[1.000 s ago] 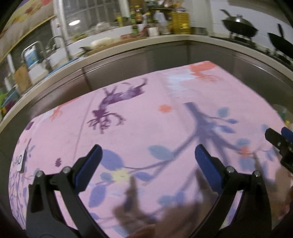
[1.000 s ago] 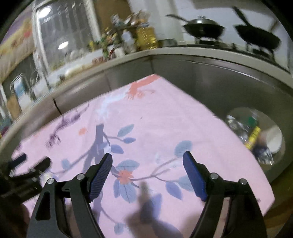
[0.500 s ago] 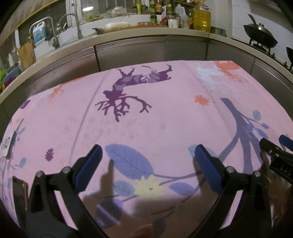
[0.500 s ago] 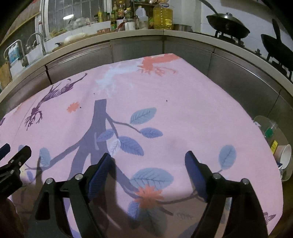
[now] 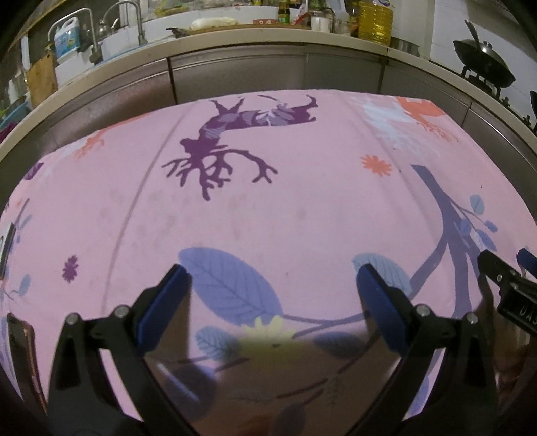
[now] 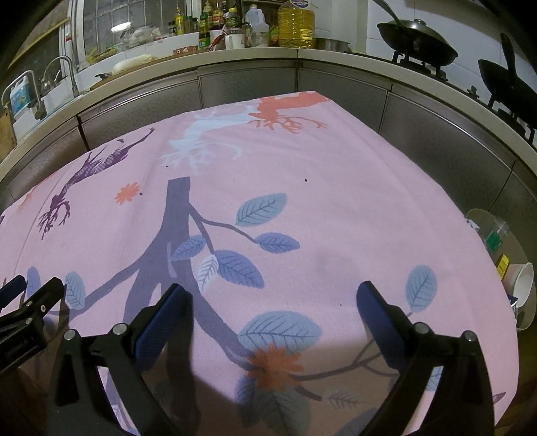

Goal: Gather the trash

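Now lower over pink tablecloth (image 6: 335, 208); right gripper (image 6: 270, 302) jaws opening on nothing, left gripper (image 5: 270, 285) spread empty. Trash bin (image 6: 503, 268) already filled; probably finished.

The tablecloth (image 6: 335, 214) is pink, printed with purple, coral and pale-blue deer, a grey-violet branch and blue leaves. Both grippers' pads (image 5: 379, 302) are dark blue on black arms. The oil bottle (image 6: 295, 25) is yellow.

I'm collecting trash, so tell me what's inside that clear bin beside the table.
The clear bin beside the pink tablecloth holds a white cup and packaging with green and yellow labels. The table edge hides its lower part, so anything deeper cannot be seen.
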